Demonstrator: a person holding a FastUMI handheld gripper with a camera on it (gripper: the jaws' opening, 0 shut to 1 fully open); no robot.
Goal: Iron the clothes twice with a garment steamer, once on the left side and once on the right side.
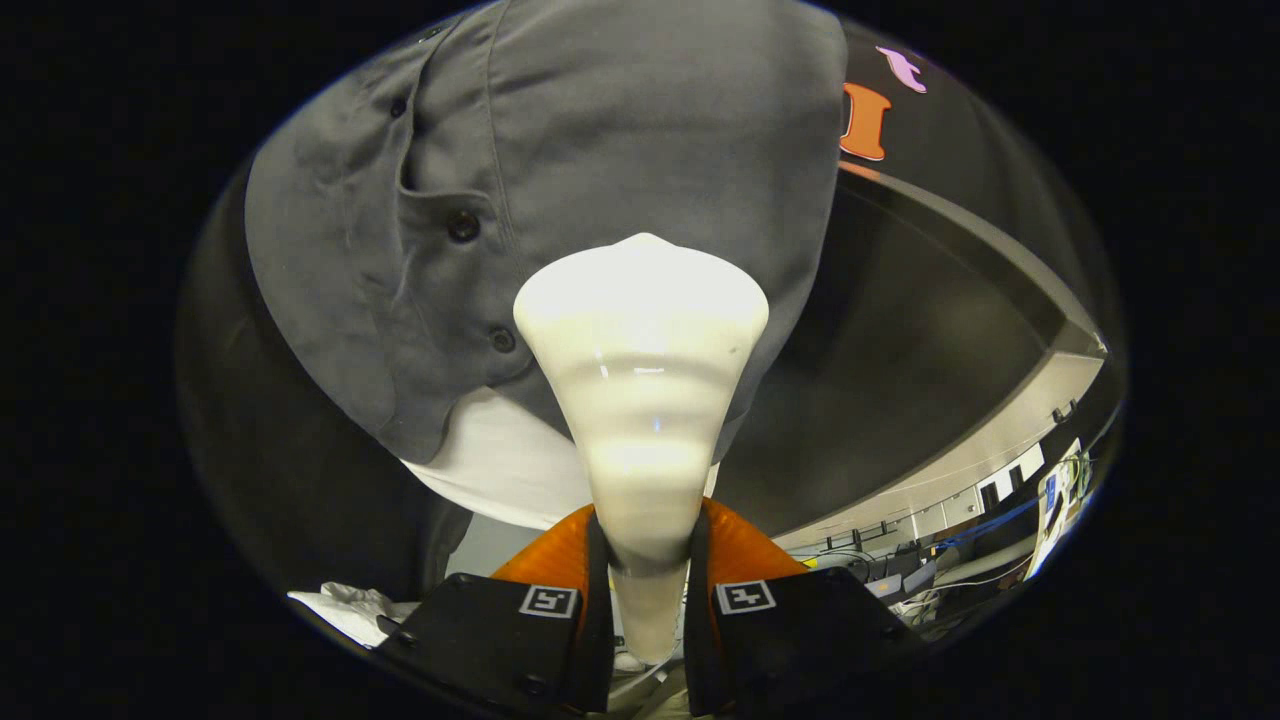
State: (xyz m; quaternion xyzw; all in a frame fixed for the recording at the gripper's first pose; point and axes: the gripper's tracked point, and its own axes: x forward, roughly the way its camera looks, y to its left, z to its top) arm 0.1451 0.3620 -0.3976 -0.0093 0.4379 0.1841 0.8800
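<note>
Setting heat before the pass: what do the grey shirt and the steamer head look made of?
The grey shirt looks like matte woven cloth, likely cotton or a blend: soft folds, stitched placket, dark buttons. The steamer head, with the gripper fingers shut on its neck, looks like glossy cream moulded plastic, going by its sharp highlights.

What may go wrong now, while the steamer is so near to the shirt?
1. The gripper is shut on the narrow neck of the garment steamer; the wide head may tilt or slip between the fingers.
2. The steamer head sits close to a button on the grey shirt and might catch on it.
3. The placket is folded, so steam may set a crease.
</note>
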